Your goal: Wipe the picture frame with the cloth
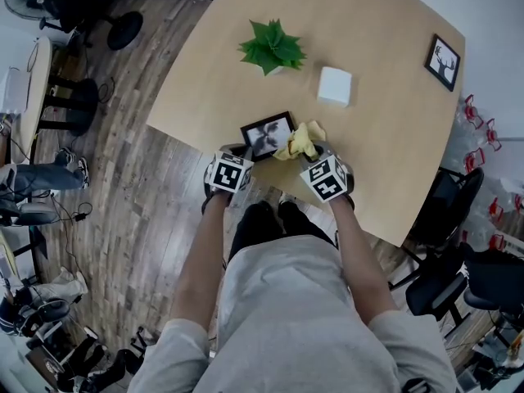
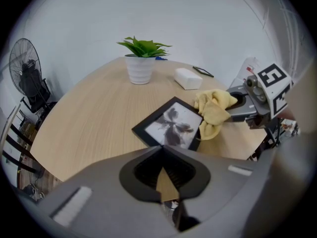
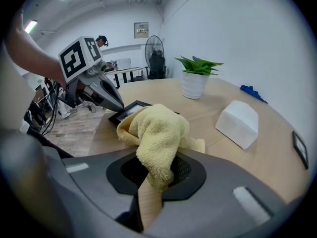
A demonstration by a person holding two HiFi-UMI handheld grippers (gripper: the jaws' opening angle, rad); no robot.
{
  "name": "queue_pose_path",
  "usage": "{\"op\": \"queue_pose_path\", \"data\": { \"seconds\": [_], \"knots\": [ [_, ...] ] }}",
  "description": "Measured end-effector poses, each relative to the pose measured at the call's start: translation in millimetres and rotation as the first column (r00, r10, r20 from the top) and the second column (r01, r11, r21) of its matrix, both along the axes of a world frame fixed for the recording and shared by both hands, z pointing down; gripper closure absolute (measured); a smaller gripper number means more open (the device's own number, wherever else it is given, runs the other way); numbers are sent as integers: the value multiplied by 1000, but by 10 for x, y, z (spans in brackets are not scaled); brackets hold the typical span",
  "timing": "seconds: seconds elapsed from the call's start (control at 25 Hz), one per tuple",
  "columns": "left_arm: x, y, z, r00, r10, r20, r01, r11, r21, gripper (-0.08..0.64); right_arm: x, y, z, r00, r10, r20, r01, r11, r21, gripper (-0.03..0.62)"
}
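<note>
Reaching out over the near edge of a round wooden table [image 1: 385,137], the left gripper [image 2: 162,148] is clenched empty, tips at the near edge of the picture frame [image 2: 172,124], which lies flat. The right gripper [image 3: 157,158] clamps a bunched yellow cloth [image 3: 154,128] that touches the frame's right edge. Most of the glass is uncovered, so wiping seems barely begun. Beyond sit a white box [image 1: 334,86] and a potted plant [image 1: 272,47]

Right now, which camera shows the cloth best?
The right gripper view: the cloth fills the middle, pinched in the right claw. The left gripper view shows it smaller, at the picture frame; the head view, tiny.
</note>
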State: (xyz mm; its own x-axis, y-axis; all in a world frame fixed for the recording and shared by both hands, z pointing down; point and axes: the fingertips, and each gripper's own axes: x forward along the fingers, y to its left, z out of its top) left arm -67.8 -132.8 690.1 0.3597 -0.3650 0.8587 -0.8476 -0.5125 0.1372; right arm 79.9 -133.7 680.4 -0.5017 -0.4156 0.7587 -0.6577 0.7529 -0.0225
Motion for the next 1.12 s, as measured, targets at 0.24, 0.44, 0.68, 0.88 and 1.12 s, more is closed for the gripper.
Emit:
{"op": "queue_pose_path", "data": {
  "seconds": [0.24,0.44,0.68,0.88,1.12],
  "knots": [
    [65,29,-62,999,47,9,-47,999,2,508,194,111,-114,991,135,-2,-135,991,-2,532],
    [89,67,-264,999,8,-48,-4,997,77,508,314,243,-372,970,240,45,-240,971,-18,531],
    [-114,199,-600,989,-101,-110,119,978,171,508,208,483,-522,959,277,68,-277,961,-4,531],
    [-303,464,-942,971,-179,-161,214,946,242,508,-32,731,-689,959,276,67,-279,959,45,531],
    [-272,800,-1177,969,-152,-194,205,933,297,508,-107,975,-927,928,339,156,-350,935,52,531]
  ]
}}
